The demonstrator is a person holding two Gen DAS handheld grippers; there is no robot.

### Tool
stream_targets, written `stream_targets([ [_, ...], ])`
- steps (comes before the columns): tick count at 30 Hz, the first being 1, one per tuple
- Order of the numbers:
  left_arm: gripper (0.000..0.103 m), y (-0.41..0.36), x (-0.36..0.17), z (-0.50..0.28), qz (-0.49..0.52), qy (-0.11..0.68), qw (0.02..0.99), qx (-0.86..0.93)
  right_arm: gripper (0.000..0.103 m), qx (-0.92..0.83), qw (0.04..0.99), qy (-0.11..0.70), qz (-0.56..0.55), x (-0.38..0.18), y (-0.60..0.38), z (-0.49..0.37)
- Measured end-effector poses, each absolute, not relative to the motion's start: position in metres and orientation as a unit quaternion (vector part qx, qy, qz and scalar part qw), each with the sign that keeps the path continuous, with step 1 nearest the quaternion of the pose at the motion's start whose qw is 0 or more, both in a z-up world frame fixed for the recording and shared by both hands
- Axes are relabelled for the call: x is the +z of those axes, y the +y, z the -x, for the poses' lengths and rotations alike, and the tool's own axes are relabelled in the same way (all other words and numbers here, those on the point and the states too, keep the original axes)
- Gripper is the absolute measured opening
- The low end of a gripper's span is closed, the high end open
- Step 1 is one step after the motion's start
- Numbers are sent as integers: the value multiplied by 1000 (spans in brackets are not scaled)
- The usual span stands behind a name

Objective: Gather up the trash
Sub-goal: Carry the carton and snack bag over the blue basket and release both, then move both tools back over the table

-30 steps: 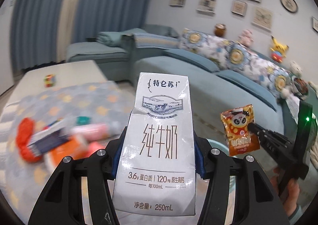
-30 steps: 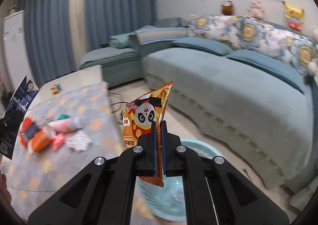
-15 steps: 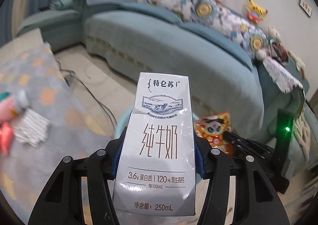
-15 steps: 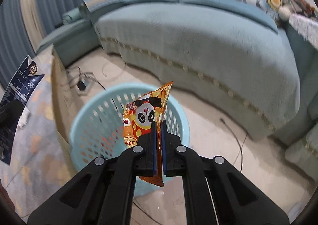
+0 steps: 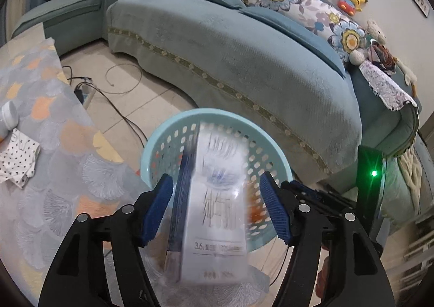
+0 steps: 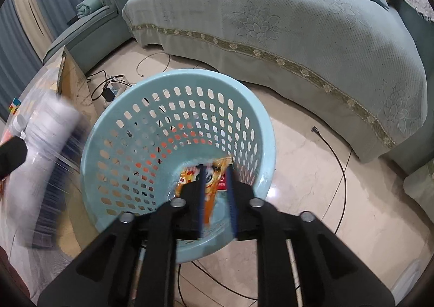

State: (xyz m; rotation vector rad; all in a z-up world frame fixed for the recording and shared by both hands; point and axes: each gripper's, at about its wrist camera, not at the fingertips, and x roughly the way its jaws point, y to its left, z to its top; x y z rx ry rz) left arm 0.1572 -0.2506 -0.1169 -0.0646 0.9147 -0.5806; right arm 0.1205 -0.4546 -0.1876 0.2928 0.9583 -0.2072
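Worktop (image 5: 40, 122): left of the basket, under a grey cloth with orange patches; a dotted white scrap (image 5: 16, 160) lies on it, well apart from the basket.
Basket (image 5: 162, 130): pale blue, perforated, standing on the tiled floor between the worktop and the sofa; something orange shows through its holes.
Left gripper (image 5: 217, 209): above the basket's near rim, jaws opening, blue pads clear of the carton on both sides.
Milk carton (image 5: 217, 214): white with a dark side, blurred, between the left gripper's pads but touched by neither, over the basket's mouth.
Right gripper (image 6: 215, 198): over the near inner wall of the basket, pointing steeply down, jaws opening, a narrow gap between the pads.
Snack packet (image 6: 208, 182): orange with a panda face, in that gap inside the basket; whether a pad touches it I cannot tell.
Cables (image 6: 336, 198): black, on the floor right of the basket.
Sofa (image 5: 271, 63): teal, curved, behind and right of the basket.
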Motion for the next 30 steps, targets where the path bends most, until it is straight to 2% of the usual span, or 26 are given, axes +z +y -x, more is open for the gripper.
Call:
stream_targets([
  [4, 67, -250, -112, -155, 32, 428, 859, -278, 47, -106, 874, 453, -142, -186, -455, -114],
  [15, 68, -238, -100, -146, 41, 417, 866, -272, 48, -91, 885, 438, -127, -168, -441, -106],
  [25, 69, -190, -43, -126, 37, 356, 901, -247, 48, -27, 916, 392, -74, -114, -374, -113],
  [28, 72, -160, -29, -118, 34, 337, 914, -225, 57, 5, 926, 374, -49, -96, -338, -118],
  [30, 72, -134, -23, -115, 38, 330, 921, -205, 59, 29, 931, 363, -33, -85, -311, -124],
])
